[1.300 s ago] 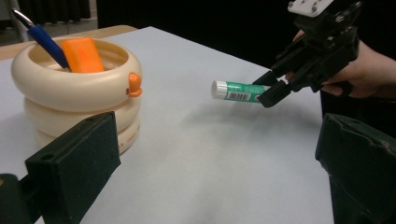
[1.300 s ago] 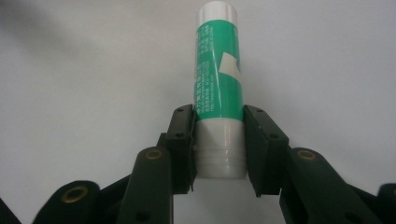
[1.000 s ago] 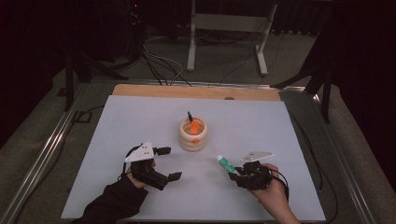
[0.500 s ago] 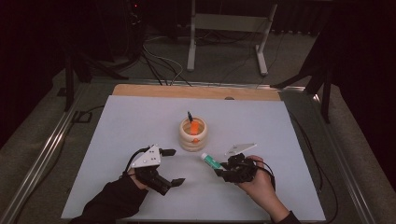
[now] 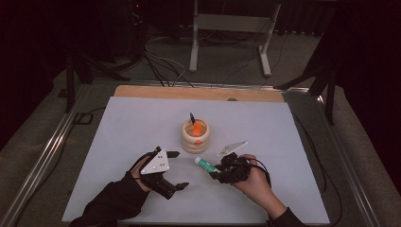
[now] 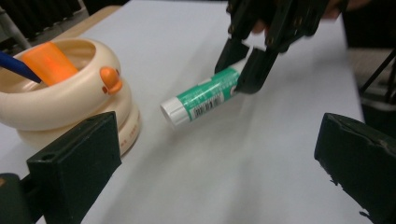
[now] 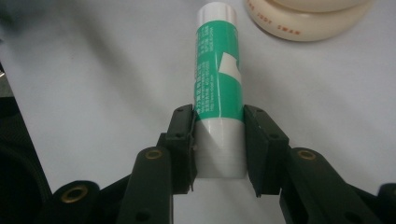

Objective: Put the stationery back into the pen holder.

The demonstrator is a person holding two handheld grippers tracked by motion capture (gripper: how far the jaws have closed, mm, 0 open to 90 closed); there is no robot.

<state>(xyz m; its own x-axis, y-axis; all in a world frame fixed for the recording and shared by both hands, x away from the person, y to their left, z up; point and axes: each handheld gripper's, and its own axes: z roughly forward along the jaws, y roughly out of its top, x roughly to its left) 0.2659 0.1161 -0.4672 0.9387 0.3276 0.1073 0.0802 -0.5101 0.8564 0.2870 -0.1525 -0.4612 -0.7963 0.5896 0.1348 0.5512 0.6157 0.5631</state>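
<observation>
While tilted low, right gripper (image 5: 213,171) clasps glue stick (image 5: 204,164).

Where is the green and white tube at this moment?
The green and white tube is clamped in the right gripper, right of centre in the high view, above the white table, its cap pointing at the cream duck-shaped holder just beyond.

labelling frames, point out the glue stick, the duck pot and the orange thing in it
glue stick (image 6: 208,98), left gripper view, on its green label
duck pot (image 6: 56,109), left gripper view, on its cream outer wall
orange thing (image 6: 46,60), left gripper view, on its upper side
</observation>
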